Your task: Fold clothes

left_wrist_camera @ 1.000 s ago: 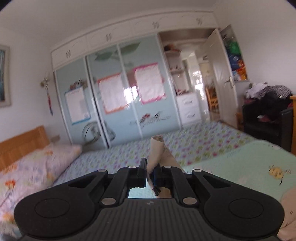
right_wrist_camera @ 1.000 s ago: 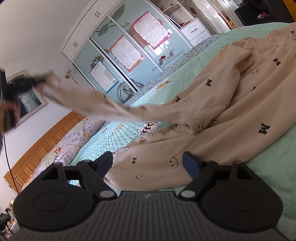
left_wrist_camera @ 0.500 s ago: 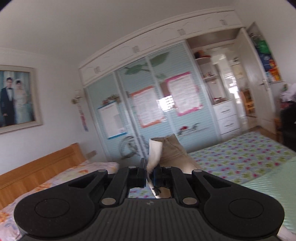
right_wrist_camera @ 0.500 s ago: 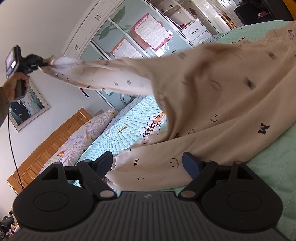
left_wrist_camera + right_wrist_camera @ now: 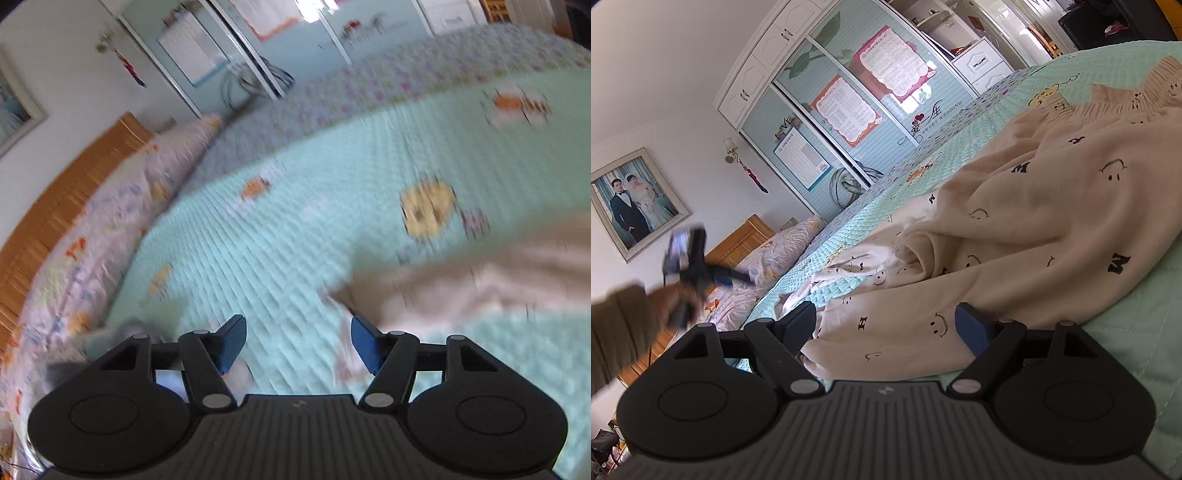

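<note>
Beige trousers [image 5: 1034, 236] printed with smiley faces and letters lie crumpled on the mint green quilt [image 5: 1137, 332]. My right gripper [image 5: 884, 326] is open low over the near trouser edge, with cloth between its fingers. My left gripper [image 5: 295, 341] is open and empty above the quilt [image 5: 295, 221]; the blurred trouser leg [image 5: 480, 284] lies just right of its right finger. In the right wrist view the left gripper [image 5: 738, 276] shows blurred in a hand at the left, clear of the cloth.
A pillow with a floral cover [image 5: 92, 240] and a wooden headboard [image 5: 55, 206] lie at the left. A wardrobe with sliding doors [image 5: 857, 110] stands beyond the bed. A framed photo [image 5: 635, 199] hangs on the wall.
My left gripper has opened and let go of the trouser leg, then swung down toward the quilt. The lifted leg has dropped onto the bed. My right gripper has stayed put.
</note>
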